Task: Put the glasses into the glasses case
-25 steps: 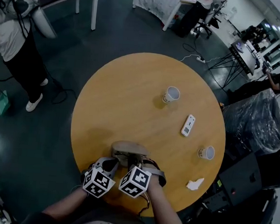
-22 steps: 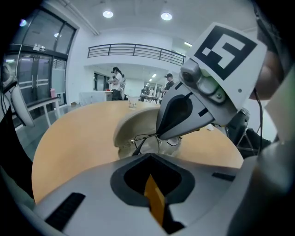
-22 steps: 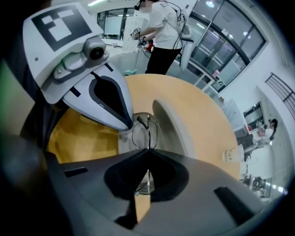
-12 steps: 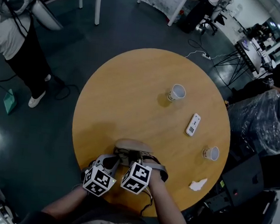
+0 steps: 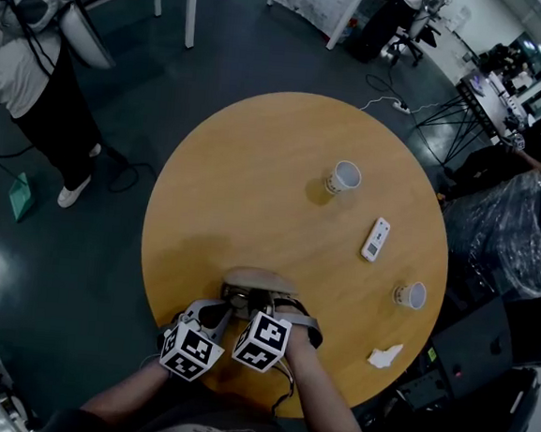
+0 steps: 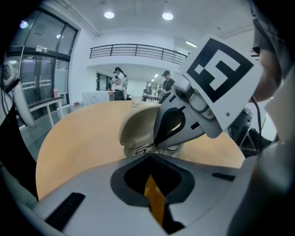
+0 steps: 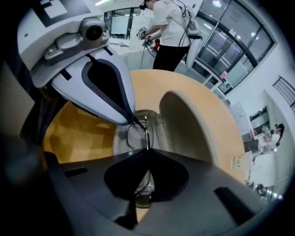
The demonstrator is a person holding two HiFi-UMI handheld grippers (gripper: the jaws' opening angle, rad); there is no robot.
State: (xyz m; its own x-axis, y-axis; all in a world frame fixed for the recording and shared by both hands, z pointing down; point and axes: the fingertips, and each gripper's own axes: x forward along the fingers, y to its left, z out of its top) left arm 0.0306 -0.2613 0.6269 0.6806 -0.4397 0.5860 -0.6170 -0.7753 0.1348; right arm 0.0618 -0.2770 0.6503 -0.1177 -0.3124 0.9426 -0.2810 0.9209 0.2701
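Observation:
An open beige glasses case (image 5: 260, 280) lies near the table's front edge, its lid standing up (image 7: 184, 124). Thin black wire glasses (image 7: 137, 134) sit over the case's tray. In the right gripper view a wire of the glasses runs back between the closed jaws of my right gripper (image 7: 146, 150). My left gripper (image 6: 150, 156) is also shut, and its tip meets the rim of the glasses (image 6: 140, 149) from the other side. In the head view both grippers (image 5: 230, 303) (image 5: 261, 304) crowd over the case and hide the glasses.
On the round wooden table (image 5: 255, 181) stand a paper cup (image 5: 344, 177) at the centre and another (image 5: 409, 294) at the right edge. A white remote (image 5: 375, 239) lies between them, and a crumpled tissue (image 5: 383, 355) near the front right. A person (image 5: 30, 58) stands far left.
Both grippers stay shut at the case, with almost no movement. Only the head camera has shifted a little.

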